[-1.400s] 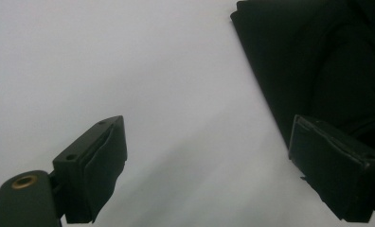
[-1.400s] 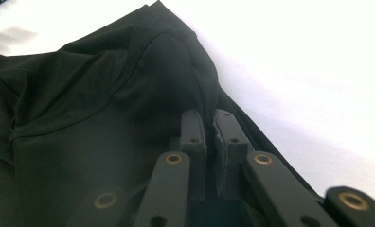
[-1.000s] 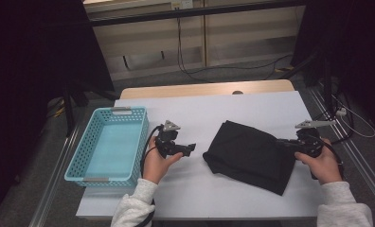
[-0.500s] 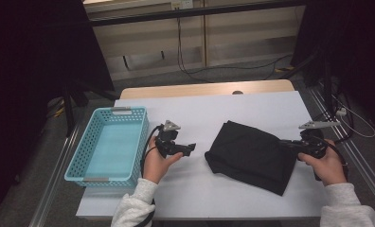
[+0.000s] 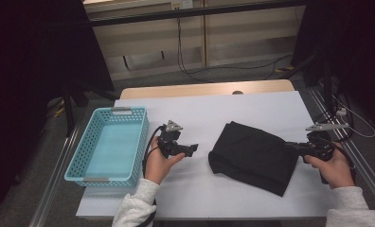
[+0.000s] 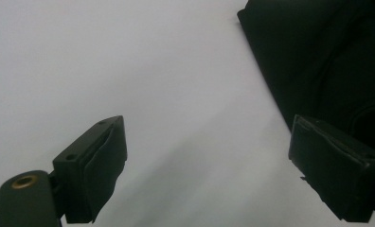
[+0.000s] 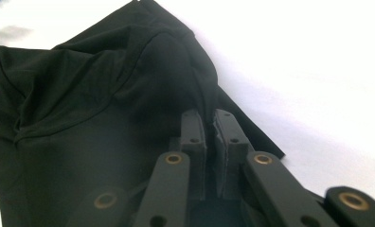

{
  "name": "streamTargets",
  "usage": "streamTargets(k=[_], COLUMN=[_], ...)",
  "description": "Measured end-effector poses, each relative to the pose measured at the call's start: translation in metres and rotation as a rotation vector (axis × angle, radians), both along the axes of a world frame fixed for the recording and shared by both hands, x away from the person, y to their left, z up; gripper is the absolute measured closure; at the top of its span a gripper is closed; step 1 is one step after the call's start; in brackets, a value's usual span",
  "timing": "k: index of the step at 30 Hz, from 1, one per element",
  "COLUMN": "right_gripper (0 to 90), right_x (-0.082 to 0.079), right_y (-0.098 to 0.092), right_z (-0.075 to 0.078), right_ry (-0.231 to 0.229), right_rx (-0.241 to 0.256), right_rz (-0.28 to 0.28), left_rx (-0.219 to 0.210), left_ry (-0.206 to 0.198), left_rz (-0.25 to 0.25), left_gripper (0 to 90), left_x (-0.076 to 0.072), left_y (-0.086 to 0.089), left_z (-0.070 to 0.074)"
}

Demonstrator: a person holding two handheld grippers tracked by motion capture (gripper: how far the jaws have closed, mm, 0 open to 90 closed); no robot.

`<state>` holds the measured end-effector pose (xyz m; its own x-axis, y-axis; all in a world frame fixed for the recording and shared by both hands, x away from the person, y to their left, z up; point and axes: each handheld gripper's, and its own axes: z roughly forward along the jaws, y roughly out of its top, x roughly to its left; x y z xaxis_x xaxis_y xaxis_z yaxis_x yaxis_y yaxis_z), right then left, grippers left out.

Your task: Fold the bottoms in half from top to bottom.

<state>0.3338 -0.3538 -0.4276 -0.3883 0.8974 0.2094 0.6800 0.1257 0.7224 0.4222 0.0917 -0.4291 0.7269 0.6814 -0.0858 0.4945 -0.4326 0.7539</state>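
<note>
A black cloth [image 5: 252, 153] lies crumpled on the white table [image 5: 200, 113], right of centre. My right gripper [image 5: 290, 146] is at the cloth's right edge, and in the right gripper view it [image 7: 209, 123] is shut on a raised fold of the cloth [image 7: 91, 94]. My left gripper [image 5: 193, 149] hovers just left of the cloth, held in a hand. In the left gripper view it [image 6: 209, 142] stands open over bare table, with nothing between its jaws and the cloth [image 6: 327, 61] at the upper right.
A light blue plastic basket [image 5: 76, 161] sits at the table's left edge, with nothing in it. Metal rails run along both sides of the table. Cables lie on the floor beyond the far edge.
My right gripper has drawn slightly to the right and toward the person with the cloth's edge in it. The left gripper has hardly moved.
</note>
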Motion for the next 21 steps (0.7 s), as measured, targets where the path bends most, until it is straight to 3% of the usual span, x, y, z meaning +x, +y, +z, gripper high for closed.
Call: streamTargets(k=[13, 16, 21], right_gripper=[83.8, 83.7, 83.0], right_x=[-0.003, -0.004, -0.003], right_y=[-0.004, -0.004, -0.002], right_z=[-0.002, -0.009, -0.015], right_ry=[0.042, 0.074, 0.088], right_rx=[-0.059, -0.099, -0.132], right_rz=[-0.019, -0.025, -0.028], left_rx=[0.010, 0.003, 0.000], left_ry=[-0.006, -0.005, 0.000], left_rz=[-0.011, -0.007, 0.000], left_gripper=[12.2, 12.3, 12.2], left_x=[-0.001, -0.001, -0.001], left_y=[-0.003, -0.002, -0.001], left_z=[-0.001, 0.000, 0.000])
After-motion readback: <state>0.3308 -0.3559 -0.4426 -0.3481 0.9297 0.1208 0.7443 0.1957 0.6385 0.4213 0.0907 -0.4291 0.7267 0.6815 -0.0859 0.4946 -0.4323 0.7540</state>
